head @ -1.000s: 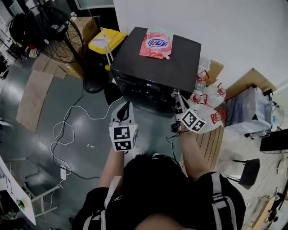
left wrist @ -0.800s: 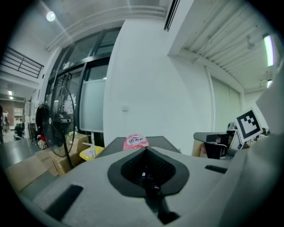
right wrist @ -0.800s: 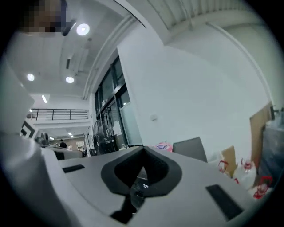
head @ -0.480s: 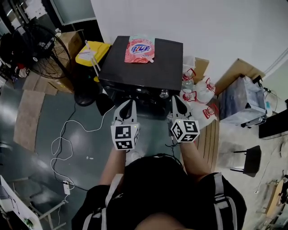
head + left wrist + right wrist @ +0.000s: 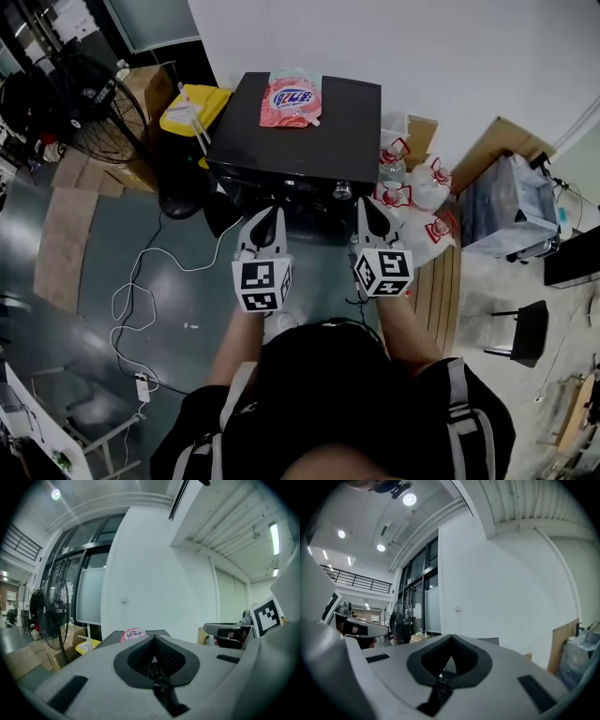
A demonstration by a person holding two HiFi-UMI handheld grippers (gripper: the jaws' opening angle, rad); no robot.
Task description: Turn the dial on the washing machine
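The dial (image 5: 342,191) is sitting on the washer's (image 5: 309,141) front edge, at 5 o'clock from the pouch (image 5: 292,97) on top. The right gripper (image 5: 364,206) is hovering near it at its 4 o'clock, jaws pressed together on nothing, probably lining up and needing to open before gripping. The left gripper (image 5: 272,216), likewise closed and empty, is idling at the dial's 8 o'clock, seemingly keeping clear.

A pouch (image 5: 290,98) lies on the washing machine (image 5: 349,127). Left of the machine stands a bin (image 5: 192,105), farther left a fan (image 5: 82,98); jugs (image 5: 427,186) crowd its right.
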